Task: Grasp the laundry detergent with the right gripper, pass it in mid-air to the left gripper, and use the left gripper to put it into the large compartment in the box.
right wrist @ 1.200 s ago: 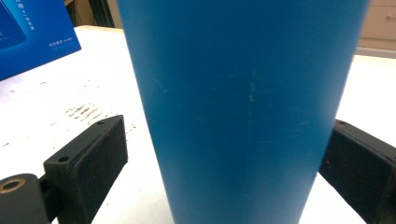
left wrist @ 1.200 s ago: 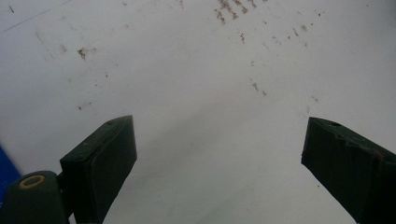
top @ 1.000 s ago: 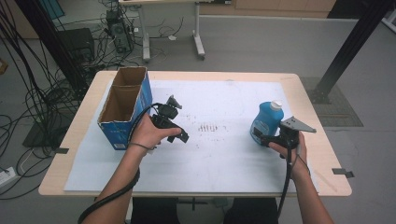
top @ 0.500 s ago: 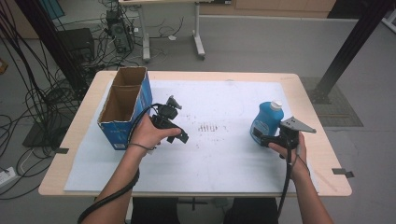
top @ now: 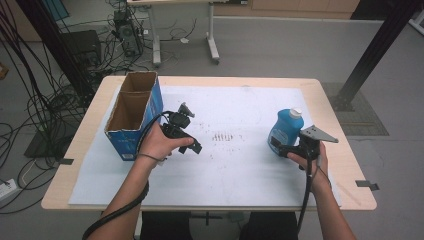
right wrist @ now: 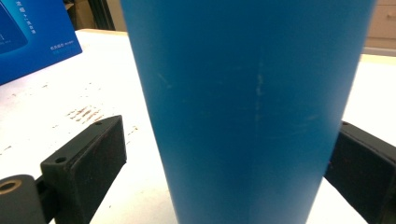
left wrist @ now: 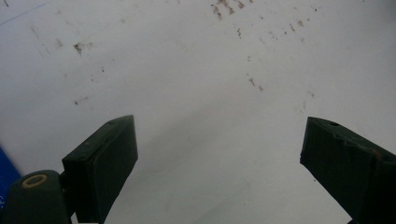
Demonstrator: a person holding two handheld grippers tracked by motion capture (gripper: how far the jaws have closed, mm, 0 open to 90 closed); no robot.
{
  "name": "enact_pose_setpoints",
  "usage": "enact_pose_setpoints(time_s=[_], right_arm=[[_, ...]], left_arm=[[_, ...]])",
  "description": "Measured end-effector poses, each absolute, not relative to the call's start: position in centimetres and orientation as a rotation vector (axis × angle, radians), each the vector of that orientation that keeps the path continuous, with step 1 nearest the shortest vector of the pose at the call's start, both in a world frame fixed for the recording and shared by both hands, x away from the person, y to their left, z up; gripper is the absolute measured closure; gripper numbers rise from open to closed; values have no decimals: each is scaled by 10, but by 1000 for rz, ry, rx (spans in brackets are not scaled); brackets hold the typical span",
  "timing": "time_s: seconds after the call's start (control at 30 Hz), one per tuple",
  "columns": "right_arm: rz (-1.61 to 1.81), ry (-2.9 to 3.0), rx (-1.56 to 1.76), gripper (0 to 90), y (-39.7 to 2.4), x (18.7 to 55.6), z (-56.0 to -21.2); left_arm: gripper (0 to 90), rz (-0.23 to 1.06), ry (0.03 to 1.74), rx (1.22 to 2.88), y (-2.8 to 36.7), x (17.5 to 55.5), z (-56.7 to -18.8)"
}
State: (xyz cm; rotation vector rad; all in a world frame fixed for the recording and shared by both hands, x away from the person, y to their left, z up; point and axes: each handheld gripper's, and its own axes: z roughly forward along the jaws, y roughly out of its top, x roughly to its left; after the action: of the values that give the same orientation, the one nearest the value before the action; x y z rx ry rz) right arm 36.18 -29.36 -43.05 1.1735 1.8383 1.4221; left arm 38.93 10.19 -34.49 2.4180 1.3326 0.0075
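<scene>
Bottle (top: 285,129) upright at table's right, between right gripper (top: 286,148) jaws; left jaw clear of it, right jaw close, contact unclear. Left gripper (top: 187,145) spread, empty, well apart, beside box (top: 131,120).

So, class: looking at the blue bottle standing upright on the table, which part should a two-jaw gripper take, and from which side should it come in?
Grip the blue bottle low on its smooth body, coming in level from the person's side. It stands upright and its sides narrow towards the base, so opposed jaws can likely close flat there. The right gripper already straddles it, one jaw apart from the wall. The white cap looks too small and high.
</scene>
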Motion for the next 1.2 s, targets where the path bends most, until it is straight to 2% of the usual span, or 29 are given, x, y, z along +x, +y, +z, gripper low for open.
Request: enact_pose_setpoints(time_s=[0.33, 0.87, 0.9, 1.2], right_arm=[[1420, 1827, 1177, 84, -295, 362, -431], [1410, 1823, 1159, 241, -292, 365, -432], [1411, 1821, 1152, 272, -292, 365, -432], [1403, 1813, 1140, 327, -292, 364, -431]], left_arm=[[116, 3, 1325, 2425, 101, 389, -344], [121, -2, 1312, 2428, 99, 390, -343], [121, -2, 1314, 2428, 99, 390, -343], [121, -2, 1316, 2424, 101, 389, -343]])
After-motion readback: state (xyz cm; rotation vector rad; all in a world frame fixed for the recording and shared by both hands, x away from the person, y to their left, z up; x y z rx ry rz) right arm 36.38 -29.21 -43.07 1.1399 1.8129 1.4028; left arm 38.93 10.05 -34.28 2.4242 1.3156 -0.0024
